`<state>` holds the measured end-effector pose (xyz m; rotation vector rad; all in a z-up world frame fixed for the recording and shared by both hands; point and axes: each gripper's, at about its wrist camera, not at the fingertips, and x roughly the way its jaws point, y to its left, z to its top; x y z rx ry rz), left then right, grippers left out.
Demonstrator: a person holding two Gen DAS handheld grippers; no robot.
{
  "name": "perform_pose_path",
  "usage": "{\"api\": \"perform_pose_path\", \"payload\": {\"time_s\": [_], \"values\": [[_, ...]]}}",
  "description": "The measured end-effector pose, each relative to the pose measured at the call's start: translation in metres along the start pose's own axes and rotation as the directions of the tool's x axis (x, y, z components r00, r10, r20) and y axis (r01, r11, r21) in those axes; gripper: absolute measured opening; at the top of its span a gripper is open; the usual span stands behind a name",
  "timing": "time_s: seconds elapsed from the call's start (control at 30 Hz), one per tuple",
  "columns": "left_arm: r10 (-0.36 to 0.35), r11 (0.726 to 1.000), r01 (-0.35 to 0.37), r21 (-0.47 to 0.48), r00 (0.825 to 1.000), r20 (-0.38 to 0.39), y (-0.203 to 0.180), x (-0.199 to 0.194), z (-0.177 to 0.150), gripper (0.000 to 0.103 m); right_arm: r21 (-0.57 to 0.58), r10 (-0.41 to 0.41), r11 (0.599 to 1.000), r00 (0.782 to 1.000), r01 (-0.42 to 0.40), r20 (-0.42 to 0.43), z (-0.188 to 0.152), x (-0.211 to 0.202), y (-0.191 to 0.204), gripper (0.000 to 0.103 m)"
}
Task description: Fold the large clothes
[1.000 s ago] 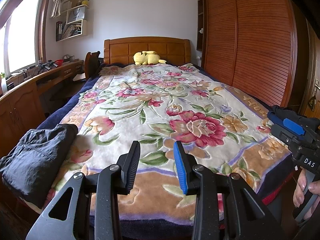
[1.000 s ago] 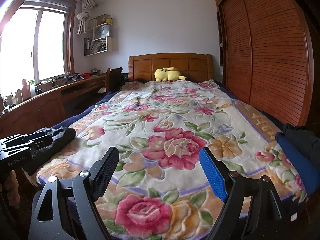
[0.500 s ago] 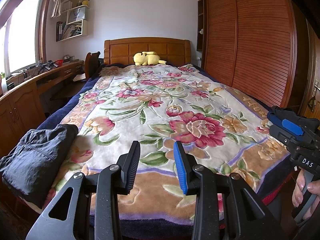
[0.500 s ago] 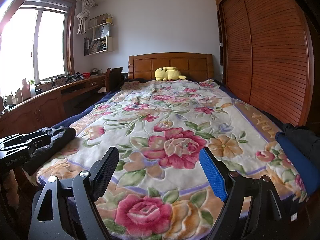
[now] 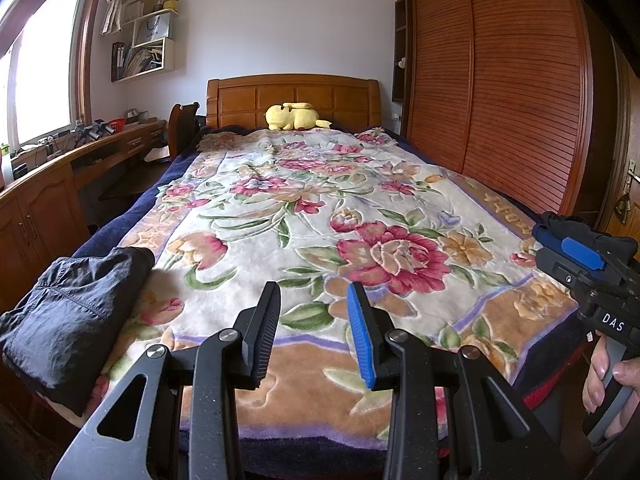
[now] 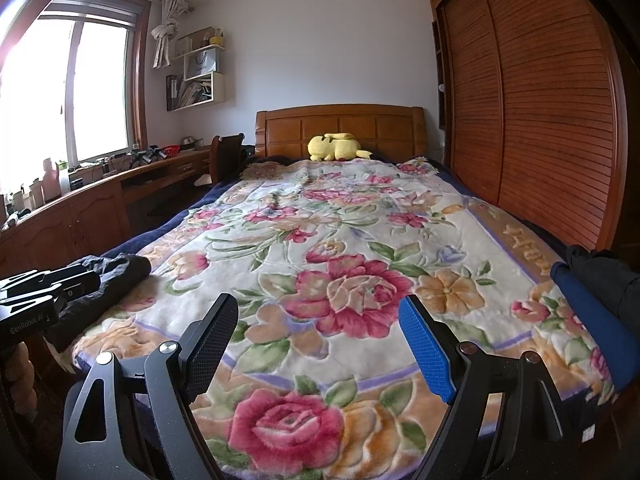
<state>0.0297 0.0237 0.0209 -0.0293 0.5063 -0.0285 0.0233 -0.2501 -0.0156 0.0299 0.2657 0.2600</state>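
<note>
Holding both grippers over the near end of the bed [image 5: 224,432], we are keeping the left gripper [image 5: 314,324] with its jaws partly open and empty, the right gripper [image 6: 320,344] with its jaws wide and empty. A folded dark garment [image 5: 76,316] is lying at the bed's near left corner, a blue-and-black garment [image 6: 592,312] at the near right edge.

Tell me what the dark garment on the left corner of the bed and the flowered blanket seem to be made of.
Dark garment: probably thin nylon-type woven cloth, matte with fine crinkles and stitched seams. Flowered blanket: probably plush synthetic fleece, its flowers outlined by sculpted grooves.
</note>
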Motion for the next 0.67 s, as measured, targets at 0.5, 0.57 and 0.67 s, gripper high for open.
{"api": "perform_pose_path", "payload": {"time_s": [0.5,0.57,0.67], "values": [[-0.002,1.000,0.002,-0.002,1.000,-0.002,-0.0013,0.0007,-0.0018,0.036,0.004,0.005,1.000,1.000,-0.005,-0.005,0.0013,0.0001,-0.0014,0.084],[-0.003,1.000,0.003,-0.003,1.000,-0.002,-0.0015,0.0010,-0.0026,0.036,0.004,0.005,1.000,1.000,-0.005,-0.004,0.0017,-0.0002,-0.0012,0.084],[0.000,1.000,0.000,-0.003,1.000,-0.002,-0.0015,0.0007,-0.0018,0.036,0.005,0.005,1.000,1.000,-0.005,-0.005,0.0017,-0.0002,-0.0014,0.084]]}}
